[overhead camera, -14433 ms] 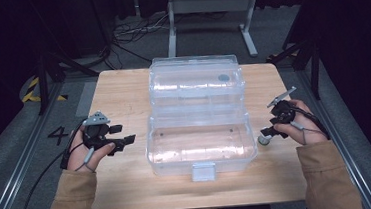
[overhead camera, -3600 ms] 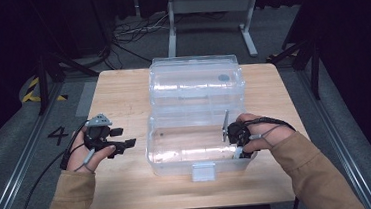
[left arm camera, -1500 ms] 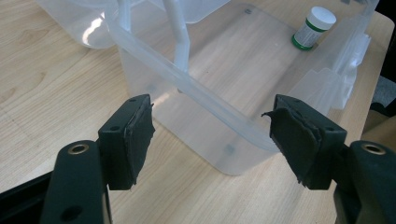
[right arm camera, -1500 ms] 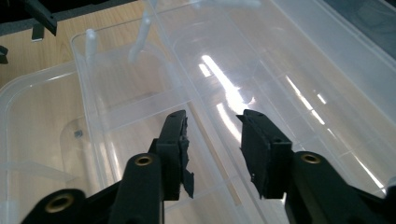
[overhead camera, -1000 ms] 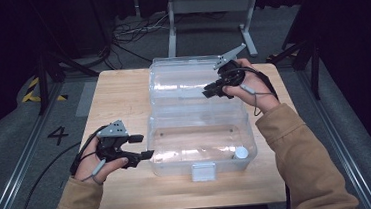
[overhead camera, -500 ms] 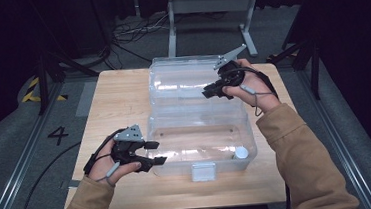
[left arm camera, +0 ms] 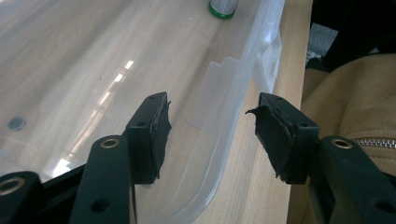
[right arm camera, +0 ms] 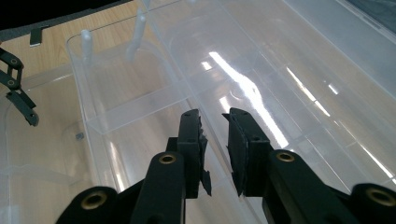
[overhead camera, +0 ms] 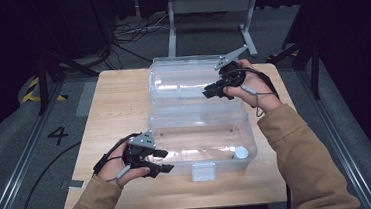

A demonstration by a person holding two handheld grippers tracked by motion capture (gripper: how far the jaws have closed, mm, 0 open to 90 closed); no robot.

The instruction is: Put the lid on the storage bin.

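A: What has changed at the left gripper (overhead camera: 168, 161) over the last second?

B: It has come in from the bare table (overhead camera: 118, 105) to the near left corner of the clear box (overhead camera: 218, 162). Its jaws have just been closing, and they now stand apart with the box's front wall between them. In the left gripper view (left arm camera: 210, 126) one pad hangs inside the wall and the other outside, and neither touches the plastic yet.

A: And the right gripper (overhead camera: 206, 94)?

B: It has kept its place at the open lid (overhead camera: 181, 79), well beyond the left gripper. In the right gripper view (right arm camera: 212, 135) its jaws stand close together over the clear plastic of the lid. Whether they pinch an edge of it cannot be told.

A: Where does the small white bottle (overhead camera: 240, 153) lie?

B: It stands on the box floor at the far end of the front wall from the left gripper. Seen from that gripper (left arm camera: 223, 7), it is straight ahead along the wall.

A: What does the change mean for the work?

B: The bottle is already in. The left gripper appears about to steady the box by its wall, which would let the right one swing the lid down onto it; the front latch (overhead camera: 203, 172) is still undone
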